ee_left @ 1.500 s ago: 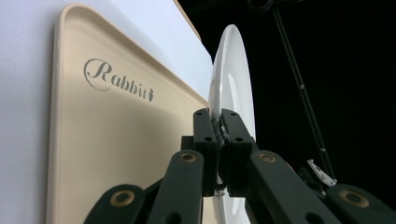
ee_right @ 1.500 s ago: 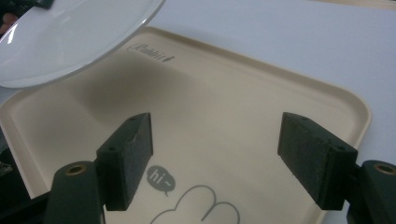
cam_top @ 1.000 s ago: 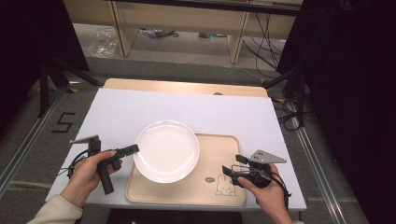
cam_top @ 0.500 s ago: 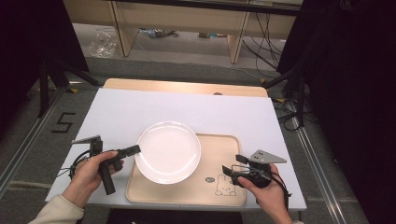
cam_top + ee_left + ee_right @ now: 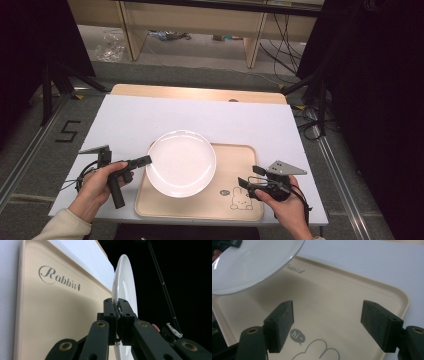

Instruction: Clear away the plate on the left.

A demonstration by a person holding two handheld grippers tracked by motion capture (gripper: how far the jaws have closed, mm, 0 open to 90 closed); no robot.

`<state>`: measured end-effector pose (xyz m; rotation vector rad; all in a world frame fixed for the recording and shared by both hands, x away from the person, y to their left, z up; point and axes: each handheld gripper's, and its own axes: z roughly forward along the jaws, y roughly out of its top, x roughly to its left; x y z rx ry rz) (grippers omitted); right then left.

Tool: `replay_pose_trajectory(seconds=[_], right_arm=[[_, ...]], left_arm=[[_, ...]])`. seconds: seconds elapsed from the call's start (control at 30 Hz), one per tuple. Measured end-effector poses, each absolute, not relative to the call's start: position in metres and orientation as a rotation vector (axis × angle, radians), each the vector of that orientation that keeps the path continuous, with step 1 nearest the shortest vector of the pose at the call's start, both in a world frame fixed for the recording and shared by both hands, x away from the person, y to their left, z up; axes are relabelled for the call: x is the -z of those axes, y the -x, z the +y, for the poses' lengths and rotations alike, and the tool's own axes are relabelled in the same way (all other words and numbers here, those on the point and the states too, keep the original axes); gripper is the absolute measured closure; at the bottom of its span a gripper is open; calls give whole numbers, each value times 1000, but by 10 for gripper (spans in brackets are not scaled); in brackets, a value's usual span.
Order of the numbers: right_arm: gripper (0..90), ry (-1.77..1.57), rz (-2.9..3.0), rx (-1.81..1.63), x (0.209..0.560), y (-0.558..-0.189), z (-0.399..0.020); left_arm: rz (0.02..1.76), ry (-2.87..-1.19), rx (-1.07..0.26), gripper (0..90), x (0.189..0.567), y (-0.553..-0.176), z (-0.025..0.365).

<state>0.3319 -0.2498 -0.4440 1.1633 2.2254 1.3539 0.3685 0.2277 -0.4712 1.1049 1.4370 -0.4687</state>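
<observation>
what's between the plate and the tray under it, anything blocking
Nothing visible. The left gripper is shut on the rim of the white plate, holding it above the beige tray. The tray floor below it looks bare apart from its printed drawing. The right gripper stands open over the tray's near right corner, apart from the plate.

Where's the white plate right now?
In the high view the white plate sits at the left end of the beige tray, its left rim pinched by the left gripper; the right gripper view shows it raised above the tray floor.
</observation>
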Motion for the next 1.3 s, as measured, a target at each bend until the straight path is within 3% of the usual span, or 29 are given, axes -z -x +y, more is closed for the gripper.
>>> replay_pose_trajectory(seconds=[1.3], right_arm=[[273, -1117, 2221, -1406, 445, -335, -251]], left_arm=[[1451, -1144, 456, 867, 480, -372, 205]])
